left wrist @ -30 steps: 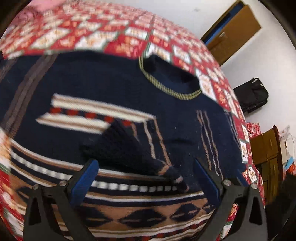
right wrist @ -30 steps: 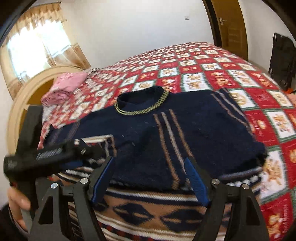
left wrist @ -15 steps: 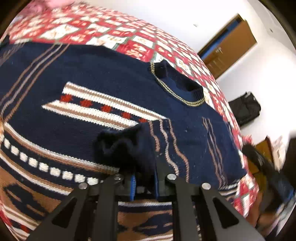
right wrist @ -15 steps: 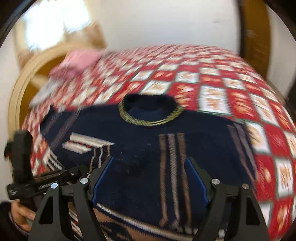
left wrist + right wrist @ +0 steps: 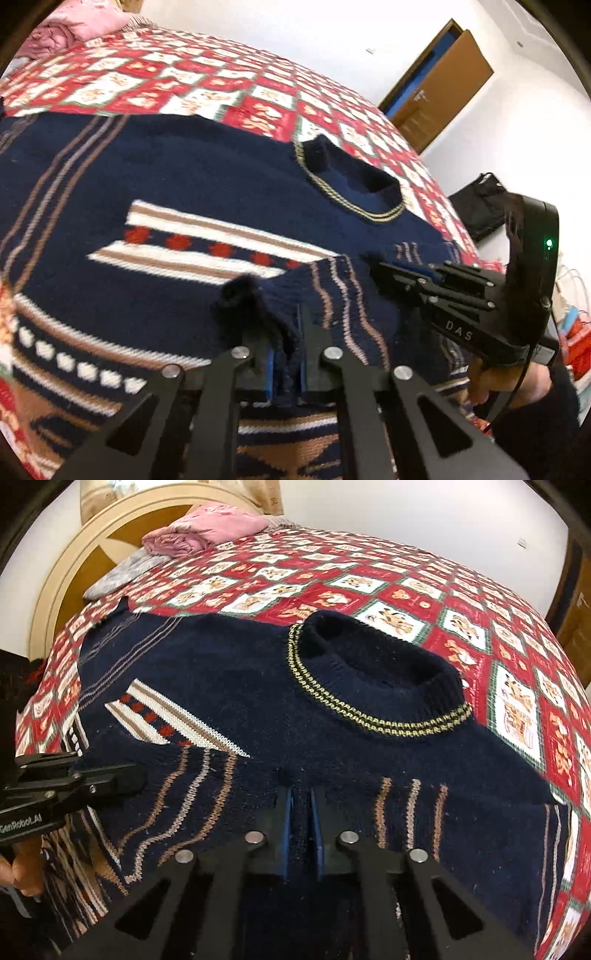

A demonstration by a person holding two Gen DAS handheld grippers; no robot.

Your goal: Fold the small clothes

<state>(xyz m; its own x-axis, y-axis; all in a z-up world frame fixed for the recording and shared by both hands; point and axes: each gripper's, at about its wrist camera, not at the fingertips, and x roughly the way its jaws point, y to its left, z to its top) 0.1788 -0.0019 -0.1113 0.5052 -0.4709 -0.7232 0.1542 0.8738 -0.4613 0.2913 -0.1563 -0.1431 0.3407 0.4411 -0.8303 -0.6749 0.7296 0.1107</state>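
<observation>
Navy knit sweater (image 5: 258, 686), striped with tan and white bands, lies spread flat on bed, collar (image 5: 373, 686) facing up.

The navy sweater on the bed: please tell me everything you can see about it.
The navy sweater is a thick knit with tan stripes, a white, tan and red band and a yellow-striped round collar. It lies flat, collar away from the cameras, on the red patterned bedspread, with a sleeve folded across its body. The left gripper pinches the dark cuff; the right gripper pinches navy fabric below the collar.
</observation>
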